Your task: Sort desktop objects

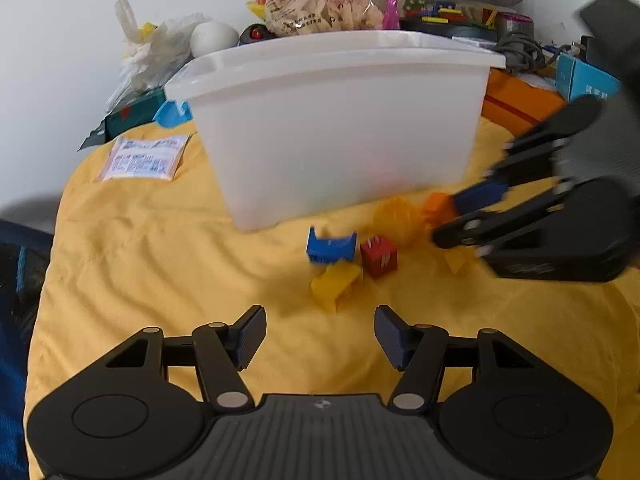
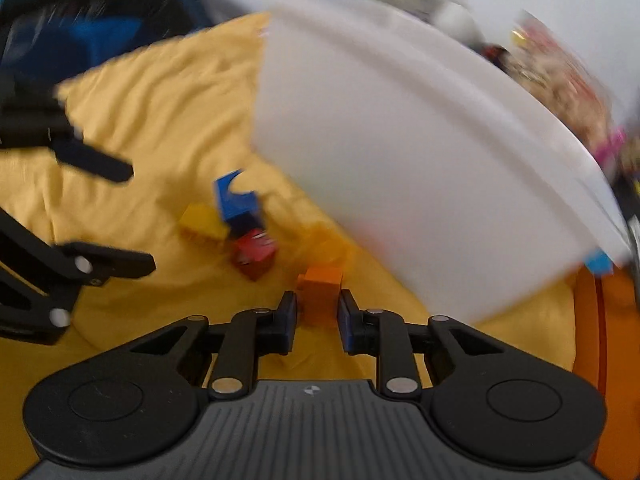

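Observation:
On the yellow cloth in front of a white plastic bin [image 1: 332,120] lie a blue block [image 1: 332,246], a red block [image 1: 378,256], a yellow block [image 1: 336,284] and a yellow see-through piece [image 1: 394,216]. My left gripper [image 1: 320,332] is open just short of the yellow block, with nothing between its pads. In the right wrist view my right gripper [image 2: 318,300] is shut on an orange block [image 2: 320,296] that rests on the cloth beside the bin [image 2: 400,160]. The left wrist view shows the right gripper [image 1: 448,220] at the right, on the orange block [image 1: 438,204].
A flat printed packet [image 1: 144,158] lies left of the bin. An orange box [image 1: 520,108] and a blue box [image 1: 580,76] sit at the right. Behind the bin are a snack bag [image 1: 320,8], plastic bags, a white ball and a clear box of toys.

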Tool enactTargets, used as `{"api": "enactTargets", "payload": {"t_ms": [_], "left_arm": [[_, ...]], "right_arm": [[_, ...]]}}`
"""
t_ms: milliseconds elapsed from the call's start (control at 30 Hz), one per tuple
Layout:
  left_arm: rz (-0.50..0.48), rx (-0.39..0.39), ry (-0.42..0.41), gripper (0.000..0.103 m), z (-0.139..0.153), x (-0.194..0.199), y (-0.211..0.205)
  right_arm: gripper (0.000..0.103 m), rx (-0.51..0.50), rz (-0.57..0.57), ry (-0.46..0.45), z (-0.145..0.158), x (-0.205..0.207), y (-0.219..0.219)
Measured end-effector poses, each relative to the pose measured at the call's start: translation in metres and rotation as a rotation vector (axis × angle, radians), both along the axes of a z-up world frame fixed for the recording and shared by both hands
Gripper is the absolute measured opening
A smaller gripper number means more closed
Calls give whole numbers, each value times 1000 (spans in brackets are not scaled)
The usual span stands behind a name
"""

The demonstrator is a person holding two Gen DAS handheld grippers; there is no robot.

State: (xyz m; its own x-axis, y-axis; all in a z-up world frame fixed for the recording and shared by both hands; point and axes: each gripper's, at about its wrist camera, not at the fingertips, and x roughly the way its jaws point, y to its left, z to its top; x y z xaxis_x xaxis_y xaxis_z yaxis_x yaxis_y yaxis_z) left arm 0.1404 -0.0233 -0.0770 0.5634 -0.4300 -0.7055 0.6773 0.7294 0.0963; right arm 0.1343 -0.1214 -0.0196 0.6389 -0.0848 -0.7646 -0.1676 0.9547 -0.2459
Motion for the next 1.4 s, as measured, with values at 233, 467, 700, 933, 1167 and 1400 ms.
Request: {"api": "enactTargets", "payload": {"t_ms": [233,467,700,933,1167,1400], "left_arm": [[-8,-50,78,48,-10,29,-17],[-118,34,-1,30,-5,-12,-16],[-118,204,-122,30,-14,-101,-5],[-122,243,-188,37,-16,-137,-5],[-195,225,-187,42,-15,-164,-13],[-191,159,-130,44,-9,-163,-11]], "right_arm": [[25,240,-105,-8,30,-54,-28],[25,269,-142,25,26,-82,-27],[25,627,-169,156,0,-94,-26],[28,728,-251,204,-16,-93,-35],[39,545,-251,159,-3,-98,-36],[39,405,-198,102,3,-103,-21]]}}
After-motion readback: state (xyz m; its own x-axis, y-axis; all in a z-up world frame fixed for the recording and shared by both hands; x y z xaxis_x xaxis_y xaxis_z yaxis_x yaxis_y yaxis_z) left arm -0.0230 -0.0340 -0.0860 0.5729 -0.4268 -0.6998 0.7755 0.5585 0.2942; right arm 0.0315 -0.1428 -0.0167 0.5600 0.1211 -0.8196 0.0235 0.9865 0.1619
